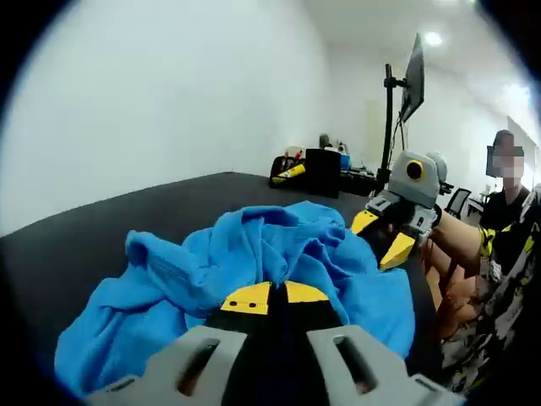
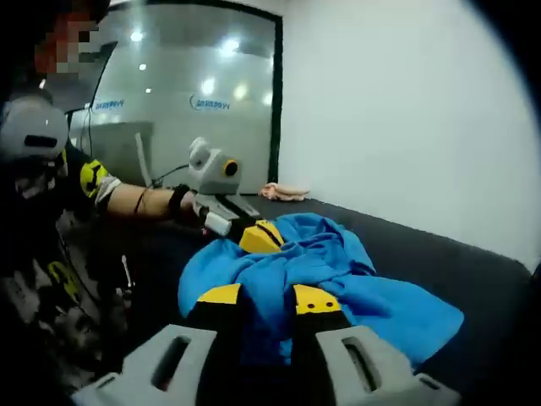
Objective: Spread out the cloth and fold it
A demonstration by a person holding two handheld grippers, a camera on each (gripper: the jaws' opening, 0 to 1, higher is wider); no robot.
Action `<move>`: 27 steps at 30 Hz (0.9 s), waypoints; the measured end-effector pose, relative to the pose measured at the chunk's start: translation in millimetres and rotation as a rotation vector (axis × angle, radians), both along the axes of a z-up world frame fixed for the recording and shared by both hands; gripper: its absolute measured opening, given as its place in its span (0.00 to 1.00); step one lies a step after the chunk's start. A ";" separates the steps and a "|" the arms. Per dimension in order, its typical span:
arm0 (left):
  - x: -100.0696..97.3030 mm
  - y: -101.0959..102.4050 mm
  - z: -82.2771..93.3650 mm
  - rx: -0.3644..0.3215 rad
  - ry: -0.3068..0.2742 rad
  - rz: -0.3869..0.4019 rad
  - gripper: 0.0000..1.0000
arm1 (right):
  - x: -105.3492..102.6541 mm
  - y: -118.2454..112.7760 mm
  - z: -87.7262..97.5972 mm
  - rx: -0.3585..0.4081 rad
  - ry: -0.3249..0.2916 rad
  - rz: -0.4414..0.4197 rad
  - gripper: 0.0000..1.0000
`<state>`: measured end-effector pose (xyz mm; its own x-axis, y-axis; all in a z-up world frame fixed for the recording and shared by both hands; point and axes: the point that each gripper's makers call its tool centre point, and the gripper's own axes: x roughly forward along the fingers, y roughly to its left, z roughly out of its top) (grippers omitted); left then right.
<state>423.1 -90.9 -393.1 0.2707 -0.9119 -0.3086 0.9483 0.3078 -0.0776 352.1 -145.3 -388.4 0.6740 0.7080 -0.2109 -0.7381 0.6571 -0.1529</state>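
A crumpled blue cloth [image 1: 254, 254] lies in a heap on the dark table [image 1: 101, 237]. In the left gripper view my left gripper [image 1: 277, 294] has its yellow tips pressed together at the cloth's near edge, shut on a fold. My right gripper [image 1: 382, 237] comes in from the right at the cloth's far side. In the right gripper view the blue cloth [image 2: 338, 262] bunches up between the yellow tips of my right gripper [image 2: 267, 298], which is shut on it. The left gripper [image 2: 258, 235] sits across the heap, its tips on the cloth's edge.
A person [image 1: 507, 211] sits beyond the table's right end, forearm [image 2: 139, 201] stretched to the left gripper. A monitor on a pole [image 1: 401, 93], a black box [image 1: 323, 172] and clutter stand at the far end. A pink rag [image 2: 283, 192] lies by the wall.
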 end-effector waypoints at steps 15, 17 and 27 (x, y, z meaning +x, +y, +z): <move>-20.5 70.8 134.5 -0.338 0.001 -0.024 0.01 | -16.1 -32.9 136.3 0.319 -0.276 -0.028 0.00; -30.9 77.0 146.8 -0.387 0.030 -0.045 0.01 | -21.9 -26.6 131.5 0.267 -0.286 0.001 0.00; -82.7 84.7 204.3 -0.543 0.019 -0.231 0.01 | 35.9 -20.4 21.7 -0.092 -0.221 -0.152 0.32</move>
